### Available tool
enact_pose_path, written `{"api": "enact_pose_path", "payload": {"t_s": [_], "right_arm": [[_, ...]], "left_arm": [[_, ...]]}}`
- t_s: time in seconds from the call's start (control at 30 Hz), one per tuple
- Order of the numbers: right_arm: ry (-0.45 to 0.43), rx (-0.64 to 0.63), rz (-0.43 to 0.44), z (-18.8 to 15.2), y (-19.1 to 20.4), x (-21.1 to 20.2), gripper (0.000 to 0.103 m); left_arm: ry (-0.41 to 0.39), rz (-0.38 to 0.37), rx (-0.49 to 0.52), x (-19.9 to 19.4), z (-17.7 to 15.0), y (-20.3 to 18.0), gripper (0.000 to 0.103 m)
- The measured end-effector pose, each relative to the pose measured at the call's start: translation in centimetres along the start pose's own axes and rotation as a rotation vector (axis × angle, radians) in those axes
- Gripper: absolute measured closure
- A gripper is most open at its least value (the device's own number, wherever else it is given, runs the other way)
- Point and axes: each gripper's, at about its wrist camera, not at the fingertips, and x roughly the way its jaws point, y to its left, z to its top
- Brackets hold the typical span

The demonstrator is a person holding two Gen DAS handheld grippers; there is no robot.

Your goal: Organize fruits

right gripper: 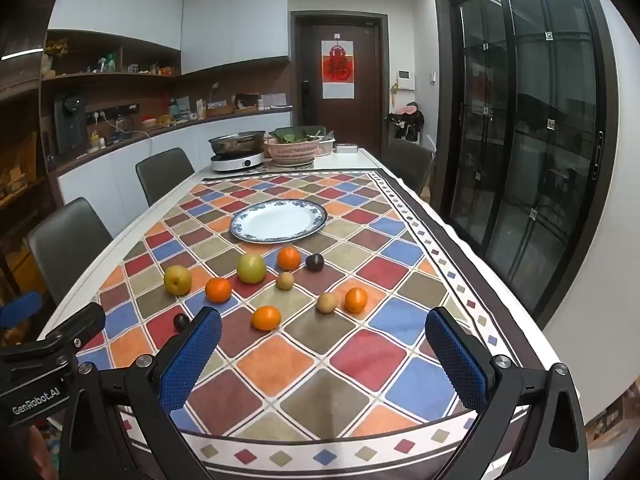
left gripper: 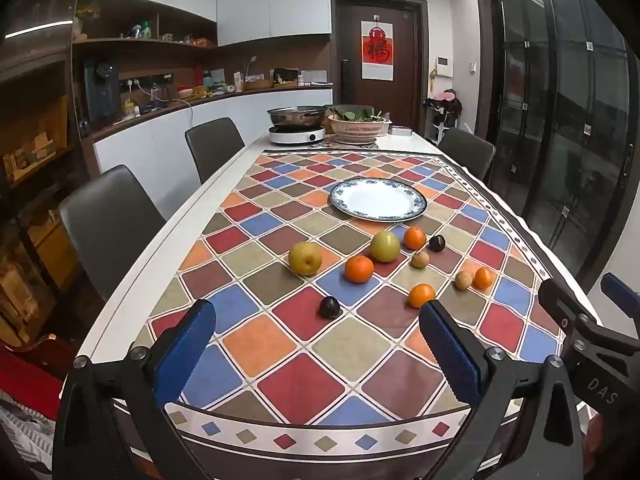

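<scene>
An empty white plate with a blue rim [left gripper: 378,199] [right gripper: 279,220] sits mid-table. In front of it lie loose fruits: two yellow-green pears [left gripper: 305,258] [left gripper: 385,246], several oranges [left gripper: 359,269] [right gripper: 266,317], two dark plums [left gripper: 330,307] [right gripper: 315,262] and two small brown kiwis [left gripper: 420,259] [right gripper: 327,303]. My left gripper [left gripper: 316,344] is open and empty above the near table edge, the near plum just ahead. My right gripper [right gripper: 324,348] is open and empty, beside the left one, short of the fruits.
A checked tablecloth [left gripper: 304,384] covers the long table. At the far end stand a cooker with a steel pan [left gripper: 297,130] and a basket of greens [left gripper: 359,125]. Chairs [left gripper: 108,216] line the left side; another chair [left gripper: 466,152] stands at the right.
</scene>
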Motion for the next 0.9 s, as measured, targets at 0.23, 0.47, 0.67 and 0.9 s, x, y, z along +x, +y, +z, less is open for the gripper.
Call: {"api": "enact_pose_path", "payload": {"t_s": [0.23,0.47,0.67,0.9], "right_arm": [[-0.004,-0.001,-0.001,0.0,0.0,0.0,0.000],[-0.005,0.001,0.001,0.0,0.0,-0.1,0.000],[-0.005,0.000,0.001,0.0,0.1,-0.1,0.000],[-0.005,-0.002,0.001,-0.1,0.2,-0.1,0.000]], "left_arm": [[-0.007,0.000,0.002,-0.1,0.0,0.1,0.000],[-0.013,0.001,0.000,-0.4,0.2,0.9,0.000],[-0.019,0.002,-0.001,-0.6,0.3,0.5,0.000],[-0.021,0.000,-0.003,-0.7,0.3,0.6,0.000]]}}
